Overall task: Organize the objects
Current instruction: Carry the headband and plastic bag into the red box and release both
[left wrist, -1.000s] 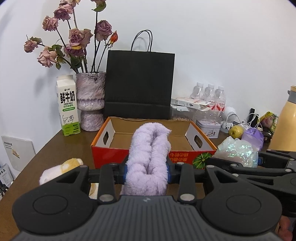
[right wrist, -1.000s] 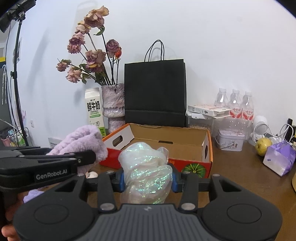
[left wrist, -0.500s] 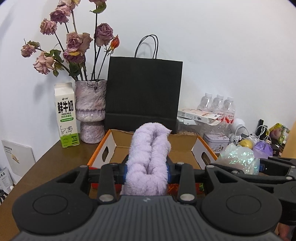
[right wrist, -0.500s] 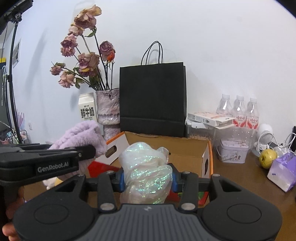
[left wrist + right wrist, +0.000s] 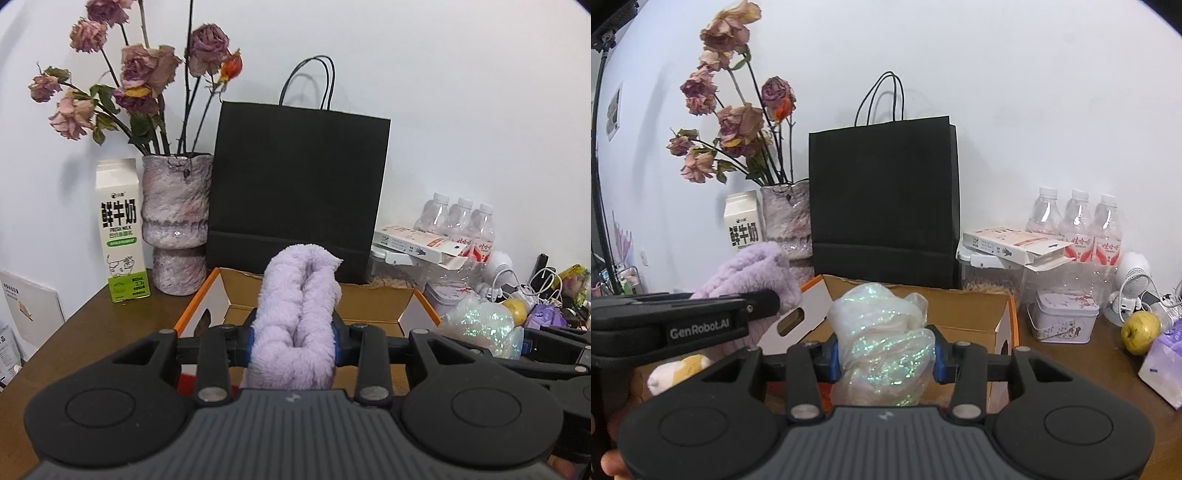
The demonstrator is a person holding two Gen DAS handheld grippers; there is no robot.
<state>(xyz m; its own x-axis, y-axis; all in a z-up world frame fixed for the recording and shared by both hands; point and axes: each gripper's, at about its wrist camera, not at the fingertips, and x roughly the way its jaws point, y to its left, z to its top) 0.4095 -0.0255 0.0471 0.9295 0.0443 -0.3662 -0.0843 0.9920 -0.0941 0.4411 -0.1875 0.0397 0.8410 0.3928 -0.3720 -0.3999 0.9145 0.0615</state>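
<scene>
Meanwhile both hands had carried their loads forward over the last second — the open cardboard box [image 5: 376, 306] with the orange rim sat closer and lower in each wrist view than it had a moment before, and the black paper bag [image 5: 299, 184] behind it loomed larger. The left gripper [image 5: 294, 341] was clamped on a folded lilac plush cloth [image 5: 299, 317], its upper end standing up above the pads. The right gripper [image 5: 882, 356] was clenched on a crumpled iridescent plastic bag [image 5: 882, 339]. Neither grip had altered during the approach. Both items hung side by side just short of the box's near wall, not yet inside — the box floor, as far as visible, looked bare. Judging by this, the carry was nearly done and the drop into the box was what remained. A small yellow-and-white soft toy [image 5: 677, 369] lay on the brown table [image 5: 92, 325], left of the box, unsorted.
</scene>
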